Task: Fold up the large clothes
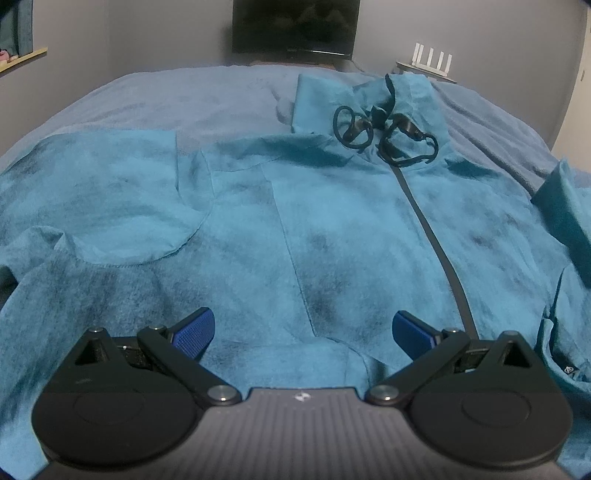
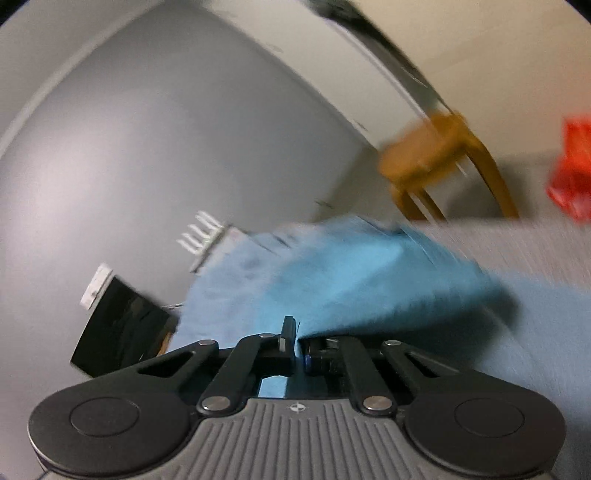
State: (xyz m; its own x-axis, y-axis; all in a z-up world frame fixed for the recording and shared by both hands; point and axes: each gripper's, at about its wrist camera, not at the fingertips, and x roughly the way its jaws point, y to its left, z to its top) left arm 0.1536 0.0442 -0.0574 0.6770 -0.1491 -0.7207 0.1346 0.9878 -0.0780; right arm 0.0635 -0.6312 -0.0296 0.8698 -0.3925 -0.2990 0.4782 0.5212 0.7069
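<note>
A large teal hooded jacket (image 1: 332, 221) lies front up on the bed, with a dark zip (image 1: 436, 243) down its middle and black drawcords (image 1: 384, 133) at the hood. One sleeve (image 1: 110, 206) is folded across the chest on the left. My left gripper (image 1: 303, 332) is open and empty, low over the jacket's hem. My right gripper (image 2: 297, 343) is shut on a fold of the jacket's teal cloth (image 2: 362, 280) and holds it lifted; that view is motion-blurred.
The bed has a blue-grey cover (image 1: 177, 96). A dark TV (image 1: 295, 26) and a white router (image 1: 432, 59) stand beyond the far end. A wooden chair (image 2: 439, 162) and a red object (image 2: 572, 177) are to the right of the bed.
</note>
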